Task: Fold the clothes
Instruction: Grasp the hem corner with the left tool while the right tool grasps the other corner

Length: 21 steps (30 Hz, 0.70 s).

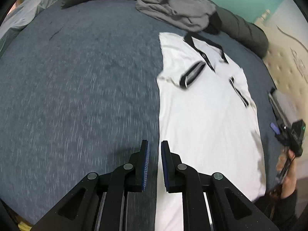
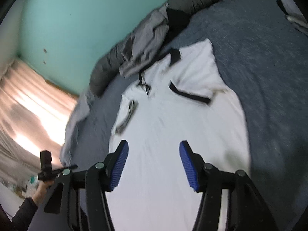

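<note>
A white polo shirt (image 1: 207, 115) with black collar and cuff trim lies flat on the blue-grey bed cover (image 1: 77, 86), collar toward the far side and both sleeves folded in over the chest. My left gripper (image 1: 155, 142) hovers over the shirt's left edge, its blue pads a narrow gap apart with nothing between them. My right gripper (image 2: 154, 143) hangs above the lower half of the shirt (image 2: 173, 127), jaws open wide and empty. Both views are motion-blurred.
A crumpled grey garment (image 1: 177, 11) lies just beyond the collar, against a dark rolled duvet (image 1: 242, 30). A teal wall (image 2: 67, 19) and a lit curtain (image 2: 28, 105) stand past the bed. A hand (image 1: 288, 177) grips the other tool's handle at the right edge.
</note>
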Tool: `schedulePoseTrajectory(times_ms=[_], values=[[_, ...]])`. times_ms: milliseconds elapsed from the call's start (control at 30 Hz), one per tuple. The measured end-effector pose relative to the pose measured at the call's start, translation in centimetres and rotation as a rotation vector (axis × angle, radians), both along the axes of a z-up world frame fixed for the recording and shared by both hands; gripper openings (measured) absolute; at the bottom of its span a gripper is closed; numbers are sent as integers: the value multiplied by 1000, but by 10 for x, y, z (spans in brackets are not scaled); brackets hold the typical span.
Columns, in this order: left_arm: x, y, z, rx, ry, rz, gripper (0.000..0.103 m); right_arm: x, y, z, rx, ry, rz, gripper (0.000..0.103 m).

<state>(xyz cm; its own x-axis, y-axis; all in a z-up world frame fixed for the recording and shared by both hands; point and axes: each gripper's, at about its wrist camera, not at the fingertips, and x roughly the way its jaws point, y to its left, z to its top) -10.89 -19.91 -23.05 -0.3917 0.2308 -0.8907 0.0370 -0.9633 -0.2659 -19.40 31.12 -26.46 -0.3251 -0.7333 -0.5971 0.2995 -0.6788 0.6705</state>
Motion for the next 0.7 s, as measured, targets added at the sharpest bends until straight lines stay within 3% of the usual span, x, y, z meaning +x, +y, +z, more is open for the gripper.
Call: schedulePoseTrajectory(times_ms=[100, 167, 233, 467, 700], values=[[25, 0, -4, 45, -9, -12, 19, 30, 17, 0, 113, -31, 52, 57], [40, 3, -9, 67, -19, -27, 36, 52, 29, -4, 166, -59, 88, 57], [56, 5, -17, 80, -27, -40, 41, 73, 43, -9, 203, -94, 92, 58], [96, 9, -46, 121, -73, -61, 41, 129, 71, -23, 319, -161, 103, 58], [124, 8, -68, 128, -110, -83, 42, 157, 79, -34, 358, -203, 107, 58]])
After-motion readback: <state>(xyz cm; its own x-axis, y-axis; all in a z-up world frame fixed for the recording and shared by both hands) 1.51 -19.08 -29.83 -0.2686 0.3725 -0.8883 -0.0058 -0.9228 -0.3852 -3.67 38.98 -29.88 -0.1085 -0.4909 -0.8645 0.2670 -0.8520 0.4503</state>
